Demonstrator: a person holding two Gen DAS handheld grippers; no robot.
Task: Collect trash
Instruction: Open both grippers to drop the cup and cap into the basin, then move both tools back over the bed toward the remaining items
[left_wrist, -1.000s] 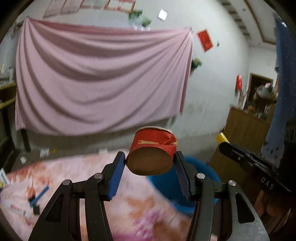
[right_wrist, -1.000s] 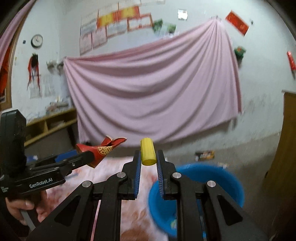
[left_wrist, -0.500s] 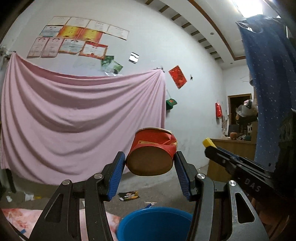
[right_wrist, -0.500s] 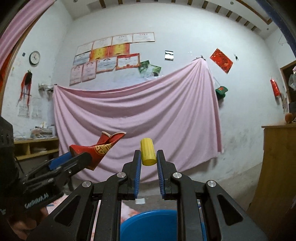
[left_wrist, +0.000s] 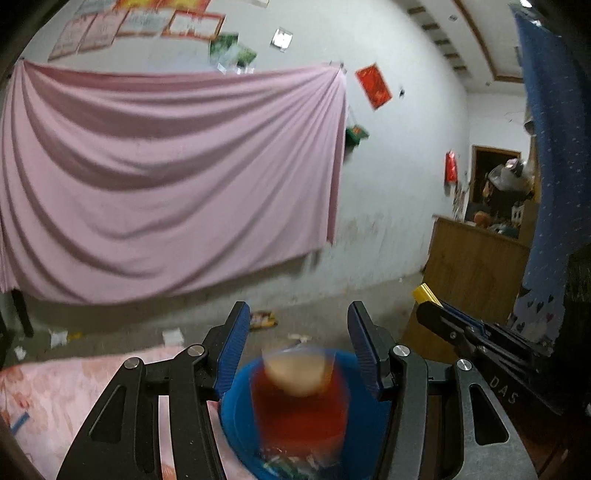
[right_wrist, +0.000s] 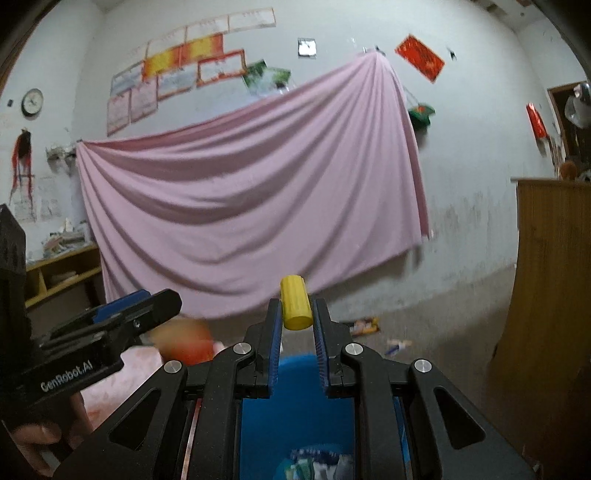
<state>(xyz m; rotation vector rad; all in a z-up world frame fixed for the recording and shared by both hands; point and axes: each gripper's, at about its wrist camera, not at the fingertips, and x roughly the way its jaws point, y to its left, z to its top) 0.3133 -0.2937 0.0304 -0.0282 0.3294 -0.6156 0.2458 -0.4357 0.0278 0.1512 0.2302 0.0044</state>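
I'm seeing the red cup (left_wrist: 299, 402) dropping free of my half-open left gripper (left_wrist: 295, 347) toward the blue bin (left_wrist: 236, 410); it might bounce out. My right gripper (right_wrist: 296, 334) is pinching the yellow cylinder (right_wrist: 295, 308) above the bin.

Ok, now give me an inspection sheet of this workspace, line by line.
Surface: pink floral cloth beside bare concrete floor.
Job's things: blue basin holding litter; red paper cup, blurred, over the basin; yellow cylinder.
Clutter: wrapper and paper scraps on the floor.
Grippers: left hand-held gripper open, pads clear of the cup; right hand-held gripper shut on the yellow cylinder.
Cables: nothing seen.
Surroundings: pink sheet hung on the wall, wooden cabinet, wall clock.
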